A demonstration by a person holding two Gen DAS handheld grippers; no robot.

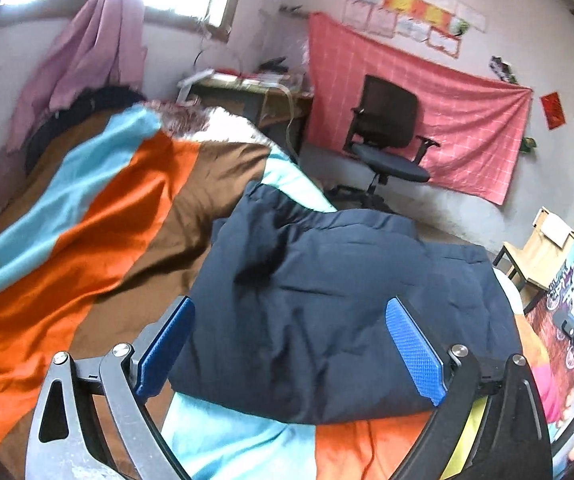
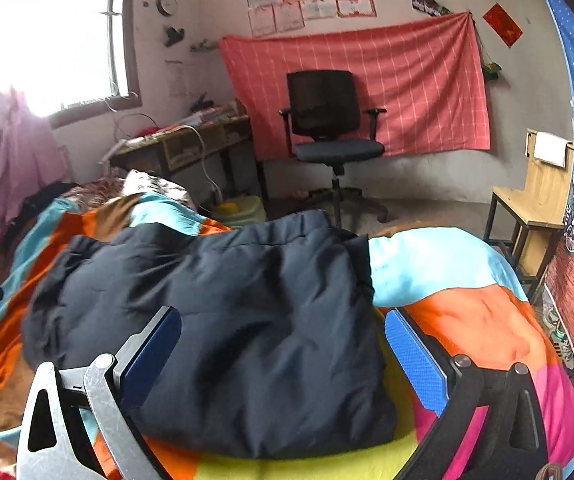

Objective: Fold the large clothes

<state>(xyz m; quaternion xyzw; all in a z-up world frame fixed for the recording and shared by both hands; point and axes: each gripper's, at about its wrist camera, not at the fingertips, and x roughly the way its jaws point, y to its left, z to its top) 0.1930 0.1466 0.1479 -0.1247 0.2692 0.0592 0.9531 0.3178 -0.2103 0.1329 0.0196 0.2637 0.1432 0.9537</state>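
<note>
A striped bedspread (image 1: 99,216) of orange, brown and turquoise covers the bed that fills most of this room, and on it, toward the near edge, lies the task's garment: a dark navy padded jacket (image 2: 223,320), bundled into a thick, roughly rectangular fold. An office chair (image 2: 327,120) stands beyond the bed against a pink checked cloth hung on the wall.

Both claws hang above the near side of the jacket with nothing in them. The left gripper (image 1: 291,352) has its blue pads spread wide apart, the fabric lying under and beyond them, not pinched. The right gripper (image 2: 283,360) is likewise wide apart and empty over the jacket's near right corner.

The likely trouble is the padding itself: with nothing pressing on it, so puffy a bundle may spring open or slump. Its far left side looks rumpled and loose, though motion blur there makes that hard to judge. A slippery bedspread could also let the bundle slide if a claw snags a fold on the next approach.
</note>
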